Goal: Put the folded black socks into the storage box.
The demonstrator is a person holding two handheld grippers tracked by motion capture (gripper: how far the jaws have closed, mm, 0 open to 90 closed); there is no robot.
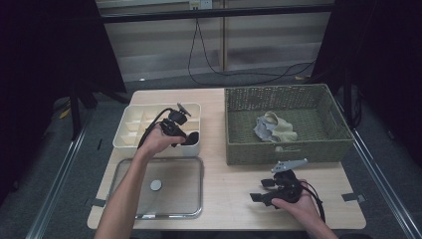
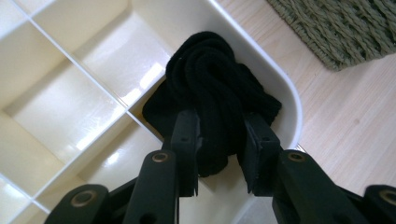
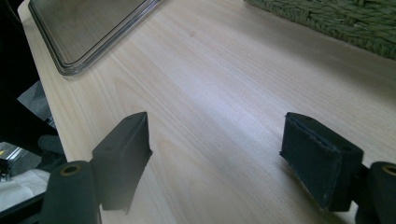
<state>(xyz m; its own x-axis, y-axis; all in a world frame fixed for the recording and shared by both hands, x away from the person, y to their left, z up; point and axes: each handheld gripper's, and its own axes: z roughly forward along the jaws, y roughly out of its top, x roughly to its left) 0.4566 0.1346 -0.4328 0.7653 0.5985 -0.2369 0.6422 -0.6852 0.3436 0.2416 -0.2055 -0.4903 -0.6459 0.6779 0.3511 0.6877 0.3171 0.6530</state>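
Pinching a rolled black sock (image 2: 212, 88) with the left tool (image 2: 219, 154), jaws closed onto the roll from both sides, fabric bulging between the pads (image 2: 187, 140). Sock sitting in the corner cell of the cream divider box (image 2: 93, 65), near-right corner in the high view, at roughly 12 o'clock from the tool tips in the left gripper view. Long axis of the roll running 6-to-12 along the jaws, so grip across the short width. Reads as the placing or seating step into the cell; a release and straight pull-back toward 6 o'clock likely next, with risk of the fabric snagging on a pad and lifting out.

Right tool (image 1: 268, 191) idle over bare worktop (image 3: 210, 93), jaws spread wide, nothing between them. Woven basket (image 1: 286, 149) at about 12 o'clock from it, holding light-coloured socks (image 1: 273, 128); right hand clearly nearer to those than the left. Clear lid (image 1: 159, 186) lying flat at 6 o'clock of the divider box, about 9 o'clock of the right tool.
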